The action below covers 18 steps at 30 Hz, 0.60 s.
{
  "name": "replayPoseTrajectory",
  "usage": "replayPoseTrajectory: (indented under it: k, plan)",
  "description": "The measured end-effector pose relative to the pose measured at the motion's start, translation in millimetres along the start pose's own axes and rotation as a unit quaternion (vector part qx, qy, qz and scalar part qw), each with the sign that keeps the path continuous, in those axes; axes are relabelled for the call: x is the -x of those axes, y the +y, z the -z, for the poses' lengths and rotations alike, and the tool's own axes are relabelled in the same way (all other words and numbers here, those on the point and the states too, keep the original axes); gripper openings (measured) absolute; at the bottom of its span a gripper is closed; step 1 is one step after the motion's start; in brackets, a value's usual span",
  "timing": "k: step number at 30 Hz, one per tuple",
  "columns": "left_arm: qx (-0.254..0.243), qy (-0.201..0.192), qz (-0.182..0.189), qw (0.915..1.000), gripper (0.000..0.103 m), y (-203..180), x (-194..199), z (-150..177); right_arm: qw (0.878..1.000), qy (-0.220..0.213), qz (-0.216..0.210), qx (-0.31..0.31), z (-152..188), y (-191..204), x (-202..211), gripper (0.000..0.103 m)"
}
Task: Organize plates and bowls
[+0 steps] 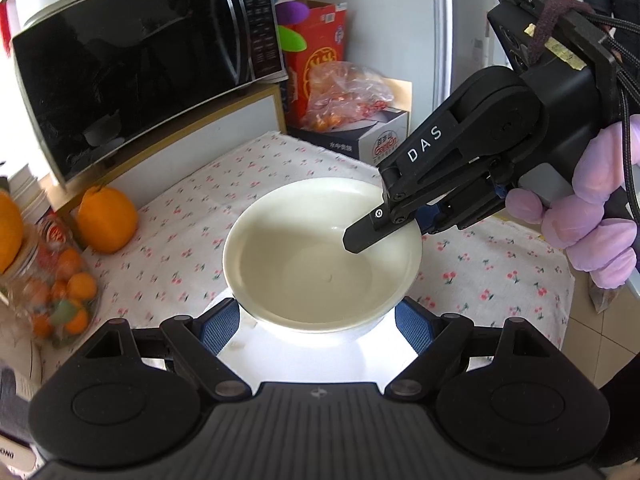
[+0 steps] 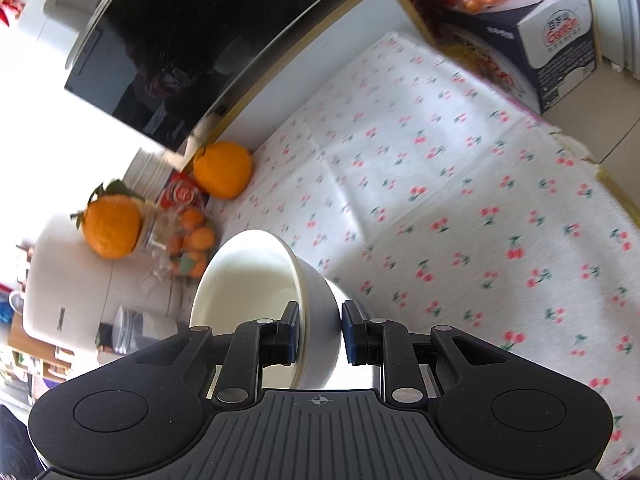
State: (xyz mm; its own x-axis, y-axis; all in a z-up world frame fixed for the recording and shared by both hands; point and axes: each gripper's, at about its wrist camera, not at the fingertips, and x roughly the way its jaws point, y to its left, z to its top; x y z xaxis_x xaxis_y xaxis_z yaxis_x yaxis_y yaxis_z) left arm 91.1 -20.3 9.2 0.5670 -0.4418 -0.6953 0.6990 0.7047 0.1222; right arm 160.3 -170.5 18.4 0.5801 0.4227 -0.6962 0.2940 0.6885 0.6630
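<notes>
- Above the white cloth with little red cherries (image 2: 460, 168), a round cream-white china bowl (image 1: 320, 256) is held up in the air.
- One finger of the right gripper (image 2: 320, 334) is inside the rim and one is outside, pinching the bowl's wall.
- Open wide, the left gripper (image 1: 316, 320) sits round the bowl's near side; I cannot tell if its blue pads press it.
- No plates show, so most of the tidying looks left to do.
- A big black microwave (image 1: 132, 60) sits on a shelf behind, with a fat orange fruit (image 1: 106, 218) nearby.

White bowl (image 1: 320, 256), glossy, empty, w/ upright rim, held off the cherry-print cloth (image 1: 224, 200), rim pinched on one side.
</notes>
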Motion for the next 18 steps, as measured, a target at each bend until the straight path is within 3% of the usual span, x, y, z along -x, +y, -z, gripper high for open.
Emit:
replayPoseTrajectory:
  k: [11,18]
  plan:
    - [0.007,0.044,0.001,0.999,0.082,14.3,-0.6,22.6,0.998,0.044,0.026,0.035,22.9,22.6,-31.6,0.022]
    - [0.005,0.063,-0.001,0.998,0.082,14.8,-5.9,29.1,0.998,0.045,0.033,0.042,27.4,22.2,-41.8,0.022]
